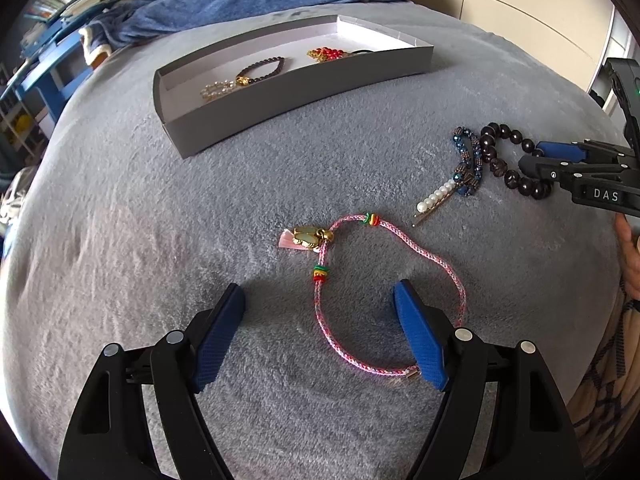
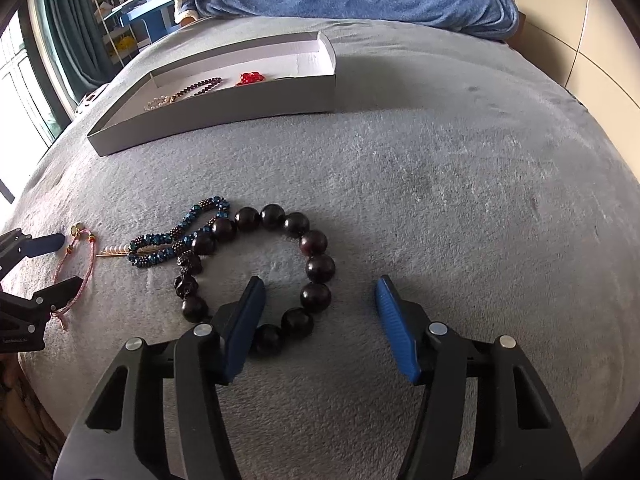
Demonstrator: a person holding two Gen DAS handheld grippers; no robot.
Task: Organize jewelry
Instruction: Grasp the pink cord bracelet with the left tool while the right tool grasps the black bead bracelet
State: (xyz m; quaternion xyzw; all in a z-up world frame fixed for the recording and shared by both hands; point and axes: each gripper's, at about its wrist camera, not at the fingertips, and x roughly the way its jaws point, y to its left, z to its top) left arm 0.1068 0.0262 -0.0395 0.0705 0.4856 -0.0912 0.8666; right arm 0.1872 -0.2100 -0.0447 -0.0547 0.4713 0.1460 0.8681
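Both wrist cameras looked forward and down, close over the grey plush blanket (image 1: 360,152), toward the shallow grey cardboard tray (image 1: 304,92); each view shared the tray (image 2: 224,108) and caught the other gripper at its edge

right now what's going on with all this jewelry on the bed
A person is sorting jewelry into a grey box, which already holds a dark bead bracelet and a red bead piece. The left tongs are open over a pink cord bracelet; the right tongs are open at a large dark bead bracelet. A blue beaded bracelet and pearl hairpin lie loose.
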